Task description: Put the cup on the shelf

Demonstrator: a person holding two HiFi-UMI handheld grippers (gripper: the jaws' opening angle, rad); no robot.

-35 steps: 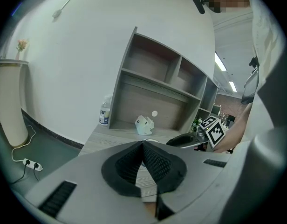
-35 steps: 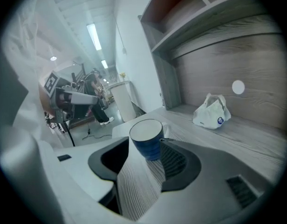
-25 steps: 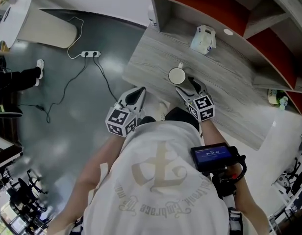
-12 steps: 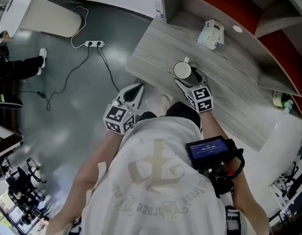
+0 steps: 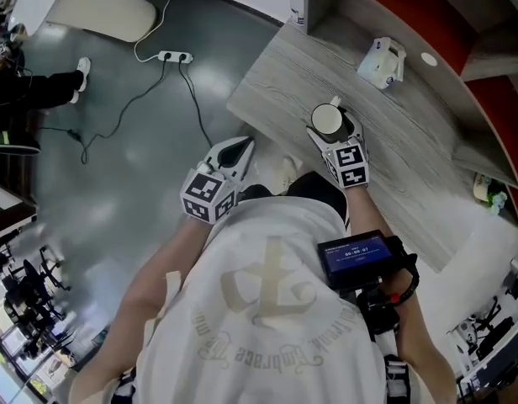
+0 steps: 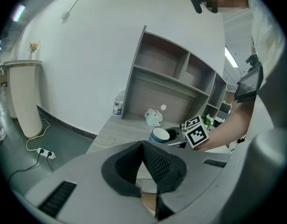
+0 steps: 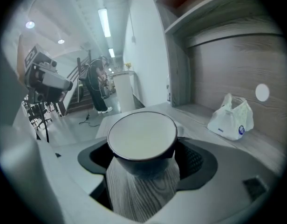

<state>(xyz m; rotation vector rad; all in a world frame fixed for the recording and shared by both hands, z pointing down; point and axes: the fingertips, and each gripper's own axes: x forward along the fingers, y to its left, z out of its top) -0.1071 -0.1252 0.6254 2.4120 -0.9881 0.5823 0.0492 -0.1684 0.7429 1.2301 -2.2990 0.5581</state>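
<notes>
Only the right gripper view shows how the cup point(image 7: 141, 136) sits: it stands upright on the wooden desk point(image 7: 143, 195), between the two pads of the right gripper point(image 7: 143, 158). The jaws are spread wide, with a dark gap showing on the left side. The head view gives the wider position instead. The right gripper point(image 5: 335, 133) reaches over the front edge of the desk point(image 5: 267, 91), and the cup point(image 5: 327, 119) is a little inside that edge. The left gripper point(image 5: 239, 148) hangs off the desk, over the grey floor. In its own view the left gripper point(image 6: 143, 149) has its pads together with nothing between them. That view also shows the bottle point(image 6: 118, 105) at the foot of the shelf unit point(image 6: 171, 73), far ahead of it. Ahead of the right gripper and to its right lies a white plastic bag point(image 7: 231, 118), well apart from the cup. The desk between them and to the left of the cup is bare. Compared with one second ago, the right jaws have just been opening around the cup, and the cup is on the desk as before.
</notes>
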